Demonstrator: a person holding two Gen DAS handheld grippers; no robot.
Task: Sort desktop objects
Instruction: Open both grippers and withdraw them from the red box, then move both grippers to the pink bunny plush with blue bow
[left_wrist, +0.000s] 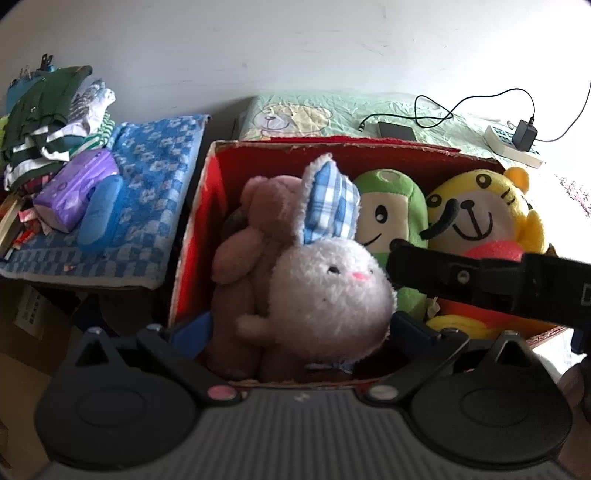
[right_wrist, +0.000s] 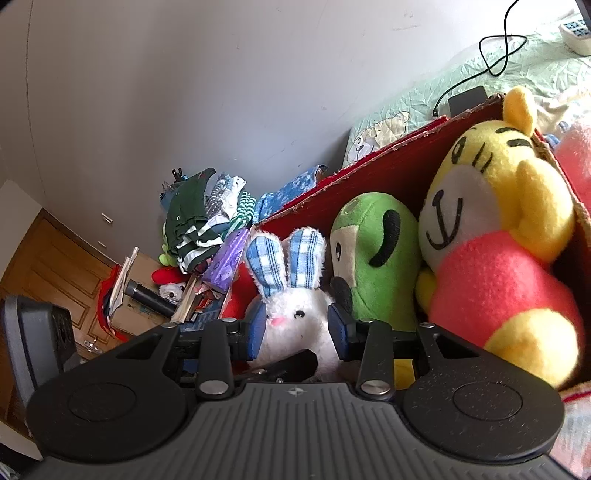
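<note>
A red cardboard box (left_wrist: 195, 229) stands open with four soft toys packed inside; at its left end sits a brown plush bear (left_wrist: 258, 221), and pressed against the bear's right side is a white plush rabbit (left_wrist: 332, 291) with blue plaid ears, its face turned toward the near right. The left gripper (left_wrist: 295, 332) is spread wide at the near wall of the box; its blue-padded fingers (left_wrist: 192, 332) stand either side of the bear and rabbit together, apart from the plush on the right and possibly brushing the bear on the left, so it grips nothing. In the right wrist view the right gripper (right_wrist: 297, 332) has its blue pads (right_wrist: 256, 328) set on either side of the rabbit's (right_wrist: 299, 325) head, partly parted; the left pad lies against the fur by the pink nose, while the right pad sits at the edge of the fur, and whether it truly presses cannot be told; the same gripper shows in the left wrist view as a dark bar reaching in from the right. To the rabbit's right stands a green plush toy (left_wrist: 391, 206) with a cream face, and at the far right end a yellow tiger plush (left_wrist: 484, 218) in a red top; beyond the box a pale green bear-print quilt (left_wrist: 314, 114) carries a black cable (left_wrist: 443, 110) and a power strip (left_wrist: 513, 144); left of the box lies a blue patterned towel (left_wrist: 155, 170) with a purple tissue pack (left_wrist: 74, 192) and a pile of clothes (left_wrist: 48, 122).
</note>
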